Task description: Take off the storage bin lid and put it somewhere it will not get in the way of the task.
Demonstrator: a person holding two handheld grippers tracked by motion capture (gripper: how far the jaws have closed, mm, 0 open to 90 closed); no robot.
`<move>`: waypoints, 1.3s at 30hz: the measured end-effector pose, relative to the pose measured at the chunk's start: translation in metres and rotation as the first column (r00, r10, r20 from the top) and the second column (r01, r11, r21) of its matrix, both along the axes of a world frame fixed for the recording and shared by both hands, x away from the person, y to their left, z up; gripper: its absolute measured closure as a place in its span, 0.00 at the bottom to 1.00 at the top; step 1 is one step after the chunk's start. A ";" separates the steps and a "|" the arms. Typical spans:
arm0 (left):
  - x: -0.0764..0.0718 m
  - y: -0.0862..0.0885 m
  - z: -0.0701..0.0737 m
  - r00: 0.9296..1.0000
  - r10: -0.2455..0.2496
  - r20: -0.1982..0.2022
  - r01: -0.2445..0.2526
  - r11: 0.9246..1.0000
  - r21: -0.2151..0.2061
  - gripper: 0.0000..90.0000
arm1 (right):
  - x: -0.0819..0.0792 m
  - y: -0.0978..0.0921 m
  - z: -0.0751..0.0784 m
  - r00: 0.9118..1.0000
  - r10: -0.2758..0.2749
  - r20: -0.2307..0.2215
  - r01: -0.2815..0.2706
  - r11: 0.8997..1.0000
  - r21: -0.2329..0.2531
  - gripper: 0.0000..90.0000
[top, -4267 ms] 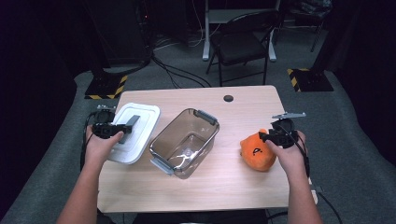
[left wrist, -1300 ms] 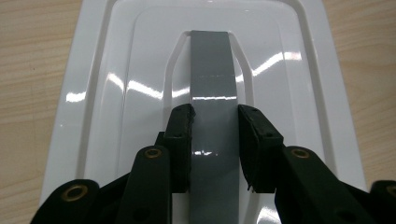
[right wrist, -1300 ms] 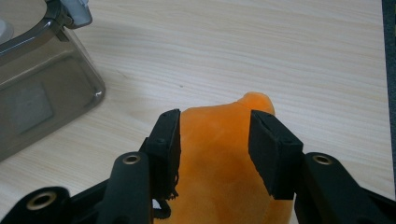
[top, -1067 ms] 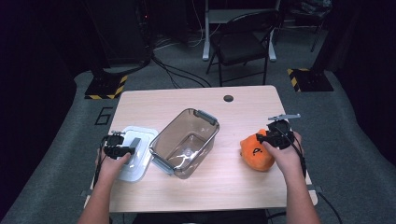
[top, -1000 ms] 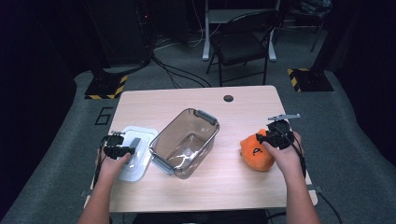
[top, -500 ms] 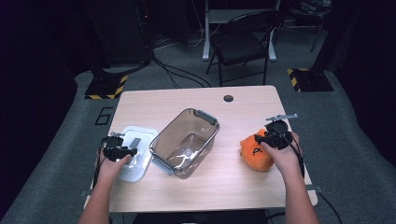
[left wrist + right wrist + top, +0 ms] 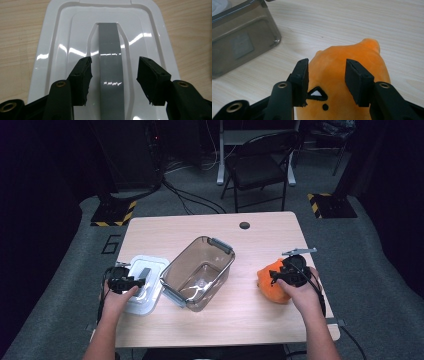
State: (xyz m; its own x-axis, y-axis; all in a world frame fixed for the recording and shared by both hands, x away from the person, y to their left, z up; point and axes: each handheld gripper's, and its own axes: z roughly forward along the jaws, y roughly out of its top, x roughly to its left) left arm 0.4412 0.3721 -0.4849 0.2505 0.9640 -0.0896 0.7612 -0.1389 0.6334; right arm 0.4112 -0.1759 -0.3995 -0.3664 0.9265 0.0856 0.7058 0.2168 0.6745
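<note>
With both sets of jaws apart, right gripper point(image 7: 325, 82) at lower centre should drop squarely over orange plush point(image 7: 347, 72); left gripper point(image 7: 113, 80) straddles lid handle point(image 7: 110, 57).

Left gripper point(image 7: 113, 80), right gripper point(image 7: 325, 80): fingers spread.

A clear brown plastic box point(image 7: 199, 273) sits in the middle of the light wooden table point(image 7: 210, 227), and a flat white plastic lid point(image 7: 145, 282) lies just beside it on the left. A soft orange plush toy point(image 7: 270, 279) lies to the right of the box, a little apart from it. A small round dark hole point(image 7: 244, 225) is behind the box, near the far edge, and a black folding chair point(image 7: 260, 170) stands on the floor behind the table.
</note>
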 end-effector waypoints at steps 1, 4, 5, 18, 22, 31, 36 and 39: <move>0.000 0.000 0.000 1.000 0.002 0.003 -0.002 1.000 0.002 0.49 | -0.001 0.000 0.000 1.000 0.002 0.003 -0.002 1.000 0.000 0.60; 0.000 0.001 0.001 1.000 0.001 0.006 -0.001 1.000 -0.006 0.49 | -0.006 -0.002 -0.001 1.000 0.004 0.005 -0.004 1.000 0.004 0.60; -0.001 0.001 0.001 1.000 0.004 0.007 -0.004 1.000 -0.007 0.49 | -0.007 -0.003 -0.002 1.000 0.006 0.006 -0.006 1.000 0.003 0.60; -0.004 0.005 0.003 1.000 0.013 0.019 -0.013 1.000 -0.017 0.49 | -0.039 -0.009 -0.002 1.000 0.006 0.006 -0.006 1.000 -0.012 0.61; -0.003 0.005 0.003 1.000 0.022 0.021 -0.022 1.000 -0.019 0.49 | -0.042 -0.012 -0.004 1.000 0.010 0.004 -0.010 1.000 -0.027 0.60; -0.003 0.009 0.003 0.999 0.031 0.021 -0.031 0.999 -0.023 0.49 | -0.033 -0.011 -0.013 1.000 0.008 -0.017 -0.009 0.999 -0.032 0.54; -0.003 0.011 0.003 0.999 0.039 0.019 -0.039 0.999 -0.026 0.49 | -0.026 -0.010 -0.016 1.000 0.002 -0.018 -0.003 0.999 -0.042 0.51; -0.003 0.011 0.003 0.999 0.037 0.018 -0.037 0.999 -0.026 0.49 | -0.020 -0.010 -0.018 1.000 0.018 -0.023 -0.019 0.999 -0.050 0.47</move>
State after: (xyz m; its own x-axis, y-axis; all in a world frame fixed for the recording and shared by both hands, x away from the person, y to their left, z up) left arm 0.4386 0.3835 -0.4820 0.2163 0.9701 -0.1103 0.7537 -0.0941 0.6504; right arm 0.3909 -0.1858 -0.4178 -0.3820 0.9230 0.0472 0.7160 0.2633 0.6466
